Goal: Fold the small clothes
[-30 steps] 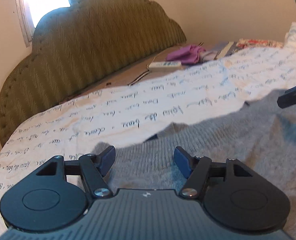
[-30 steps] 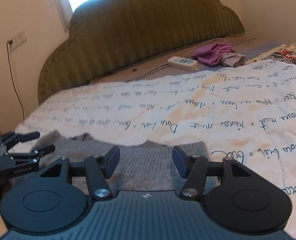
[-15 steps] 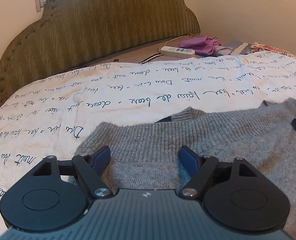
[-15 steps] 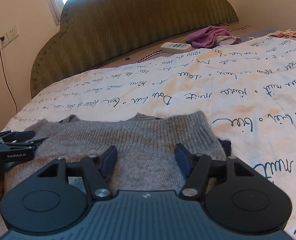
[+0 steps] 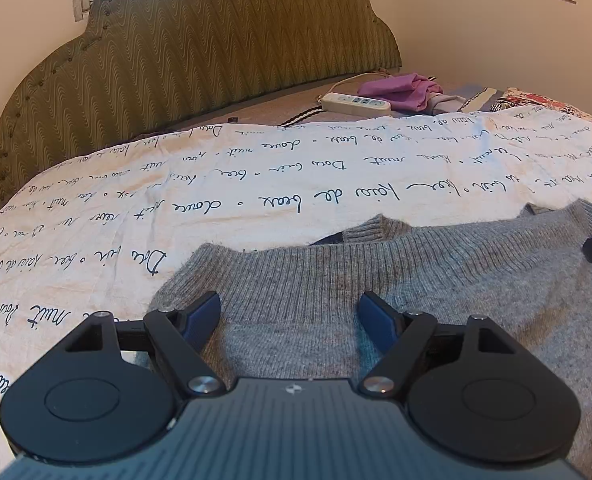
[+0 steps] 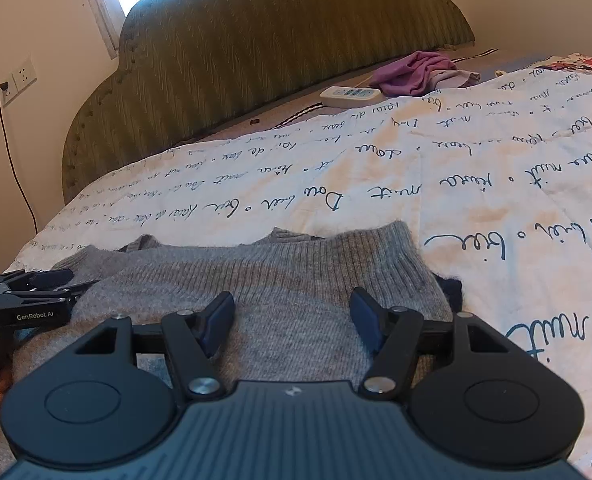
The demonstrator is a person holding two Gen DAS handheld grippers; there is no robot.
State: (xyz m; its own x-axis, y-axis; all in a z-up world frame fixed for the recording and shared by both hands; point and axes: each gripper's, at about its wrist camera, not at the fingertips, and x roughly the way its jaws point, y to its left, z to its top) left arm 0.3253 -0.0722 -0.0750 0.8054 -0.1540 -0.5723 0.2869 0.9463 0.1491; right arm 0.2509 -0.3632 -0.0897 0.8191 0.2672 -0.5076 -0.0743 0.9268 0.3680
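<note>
Both hand-held grippers have dropped and levelled out since a second ago, and the grey sweater (image 5: 436, 280) that hung lifted with its edge in the air then now lies flat on the bed, its ribbed hem facing the headboard (image 5: 200, 56). Left hand-held gripper (image 5: 288, 320) tilts downward over the sweater's left part, its jaws having just been opening; they stand apart with knit lying under the gap and the blue pads (image 5: 204, 316) not pressing on it. Right hand-held gripper (image 6: 292, 320) tilts down over the sweater's right part, near the ribbed corner; its jaws have also just been opening and stand apart, free of the cloth. In the right wrist view the left tool shows at the picture's left edge, low over the sweater, with white lettering "GenRobot.AI" (image 6: 35, 316) on its side and a bit of the person's hand below it. White bedspread (image 6: 496, 184) carries rows of dark cursive script; "nuit" and "Dou" can be made out, the rest is too loose to read surely. Near the headboard lie a white power strip (image 5: 354, 103) and a purple cloth (image 5: 400, 86) just beside it. A wall socket (image 6: 18, 80) with a dark cord plugged in sits left of the bed
</note>
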